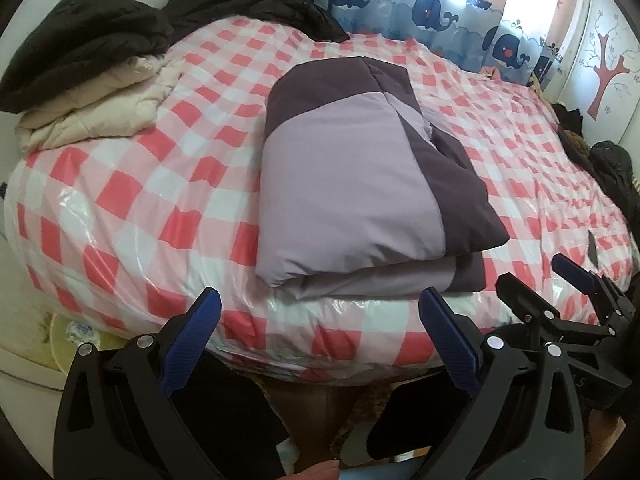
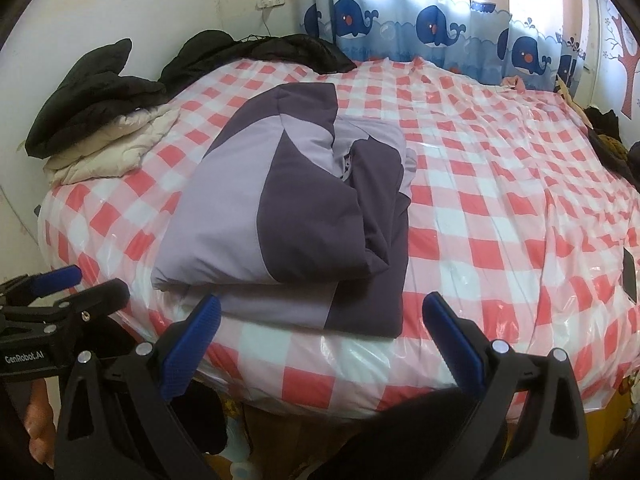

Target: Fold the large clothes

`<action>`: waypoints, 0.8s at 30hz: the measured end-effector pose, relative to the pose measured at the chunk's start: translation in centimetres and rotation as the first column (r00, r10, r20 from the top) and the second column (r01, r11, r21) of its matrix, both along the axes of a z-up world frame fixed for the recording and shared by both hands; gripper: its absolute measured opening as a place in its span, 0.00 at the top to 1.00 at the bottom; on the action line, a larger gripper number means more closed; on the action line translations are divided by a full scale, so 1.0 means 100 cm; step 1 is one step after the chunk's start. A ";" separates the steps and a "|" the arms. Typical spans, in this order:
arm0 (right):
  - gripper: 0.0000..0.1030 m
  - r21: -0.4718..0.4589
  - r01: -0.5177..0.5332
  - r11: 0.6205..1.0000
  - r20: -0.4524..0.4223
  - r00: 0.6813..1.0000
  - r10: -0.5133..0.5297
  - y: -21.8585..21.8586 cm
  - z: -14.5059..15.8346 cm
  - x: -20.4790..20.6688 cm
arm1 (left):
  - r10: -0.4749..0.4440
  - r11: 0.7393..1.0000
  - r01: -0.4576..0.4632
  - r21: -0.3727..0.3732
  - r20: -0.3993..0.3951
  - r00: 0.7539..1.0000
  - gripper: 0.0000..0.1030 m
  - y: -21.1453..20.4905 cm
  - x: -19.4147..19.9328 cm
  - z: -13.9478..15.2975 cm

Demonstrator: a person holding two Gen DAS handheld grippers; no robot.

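At the near edge of the bed, the left tongs (image 1: 320, 312) are hanging wide open, gripping nothing. Just beside them the right tongs (image 2: 322, 316) are likewise gaping, empty; the left tongs' body is showing the white lettering "GenRobot.AI" in the right view. Ahead, a folded purple jacket (image 1: 344, 184), light and dark panels, is lying on the pink-and-white checked plastic cover (image 1: 132, 200) near the front edge. Farther back, a cream coat (image 1: 96, 116) is sitting under a black coat (image 1: 84, 36). Behind, a whale curtain (image 2: 432, 24) is hanging.
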State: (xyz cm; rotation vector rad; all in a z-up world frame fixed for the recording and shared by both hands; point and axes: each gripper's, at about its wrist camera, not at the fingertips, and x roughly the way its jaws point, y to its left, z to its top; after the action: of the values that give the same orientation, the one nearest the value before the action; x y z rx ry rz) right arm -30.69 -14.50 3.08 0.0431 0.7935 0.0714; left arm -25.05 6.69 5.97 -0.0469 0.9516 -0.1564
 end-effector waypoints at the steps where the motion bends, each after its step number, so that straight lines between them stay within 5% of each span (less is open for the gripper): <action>1: 0.06 0.004 0.000 1.000 0.001 1.000 0.000 0.000 0.000 0.000 | -0.001 1.000 0.001 0.007 0.002 1.000 0.08 0.000 0.000 0.000; 16: 0.06 -0.004 -0.014 1.000 -0.015 1.000 0.014 0.001 -0.009 0.000 | -0.003 0.998 0.003 0.057 -0.004 1.000 0.08 -0.005 0.002 -0.003; 24: 0.06 -0.040 -0.025 0.999 -0.015 1.000 0.024 0.002 -0.005 0.001 | 0.004 1.000 -0.004 0.022 -0.004 1.000 0.08 0.000 0.004 -0.001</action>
State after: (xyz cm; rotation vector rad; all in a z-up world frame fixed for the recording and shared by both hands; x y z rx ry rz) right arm -30.63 -14.31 2.61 -0.0037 0.8100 0.0784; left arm -24.64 6.70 5.92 -0.0289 0.9574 -0.1425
